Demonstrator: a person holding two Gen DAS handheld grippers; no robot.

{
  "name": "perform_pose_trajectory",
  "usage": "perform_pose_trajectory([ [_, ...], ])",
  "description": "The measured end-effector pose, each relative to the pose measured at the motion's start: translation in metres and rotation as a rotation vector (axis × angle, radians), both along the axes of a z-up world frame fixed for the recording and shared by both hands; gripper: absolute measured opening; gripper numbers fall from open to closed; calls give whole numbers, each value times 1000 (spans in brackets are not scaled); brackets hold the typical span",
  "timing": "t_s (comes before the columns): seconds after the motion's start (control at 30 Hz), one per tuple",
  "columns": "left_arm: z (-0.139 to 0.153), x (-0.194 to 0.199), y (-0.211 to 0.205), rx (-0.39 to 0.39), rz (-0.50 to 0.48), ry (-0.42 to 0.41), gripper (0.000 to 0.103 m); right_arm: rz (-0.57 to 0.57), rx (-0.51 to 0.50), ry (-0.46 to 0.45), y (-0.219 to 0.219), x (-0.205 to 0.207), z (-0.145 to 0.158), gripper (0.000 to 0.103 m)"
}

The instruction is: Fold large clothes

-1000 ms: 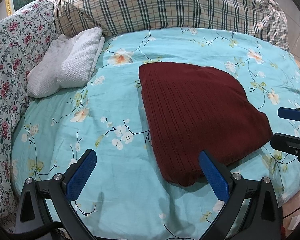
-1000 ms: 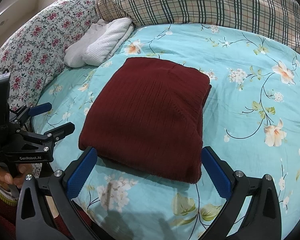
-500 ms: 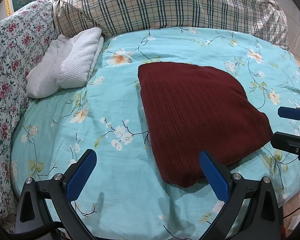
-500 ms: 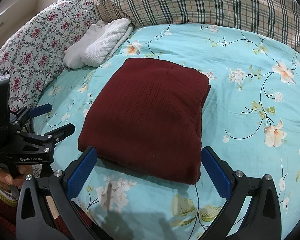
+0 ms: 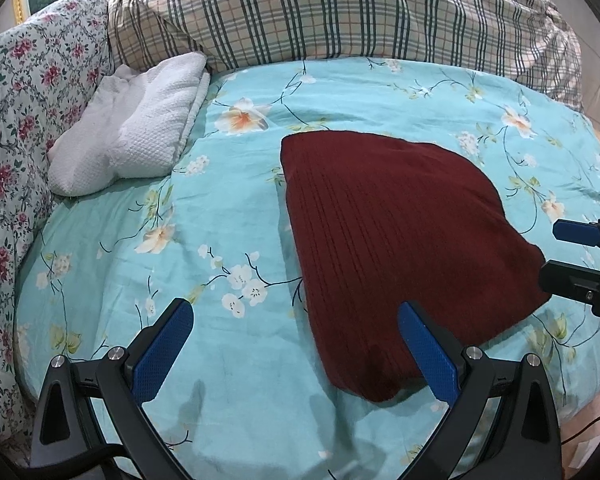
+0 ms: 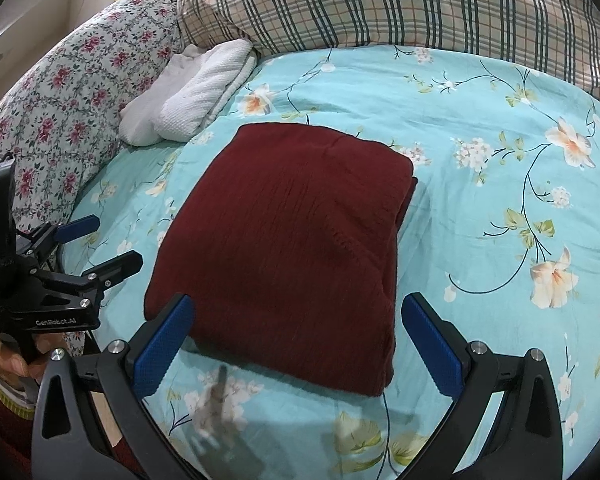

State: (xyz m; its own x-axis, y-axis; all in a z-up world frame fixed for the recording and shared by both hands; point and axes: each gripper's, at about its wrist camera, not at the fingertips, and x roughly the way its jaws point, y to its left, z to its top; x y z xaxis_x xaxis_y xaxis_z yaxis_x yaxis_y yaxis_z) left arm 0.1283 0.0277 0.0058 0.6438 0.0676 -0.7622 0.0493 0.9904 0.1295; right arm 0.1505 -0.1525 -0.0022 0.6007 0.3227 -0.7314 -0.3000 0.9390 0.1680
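right wrist view: folded maroon sweater (image 6: pixel 288 236) flat on floral bedsheet (image 6: pixel 480 208); both hand-held grippers (image 6: pixel 296 340) (image 5: pixel 296 344) spread apart, empty.

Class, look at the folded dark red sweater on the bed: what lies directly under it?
The dark red sweater rests on the turquoise floral bedsheet, which shows all around it. Whatever is beneath its folded layers is covered and cannot be seen.
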Motion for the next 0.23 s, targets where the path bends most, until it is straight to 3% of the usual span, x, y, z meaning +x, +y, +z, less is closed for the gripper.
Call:
perform_pose_trajectory([
  [0.23,-2,9,6,-25,19,9,102,-6,15,17,-5,9,-8,103],
])
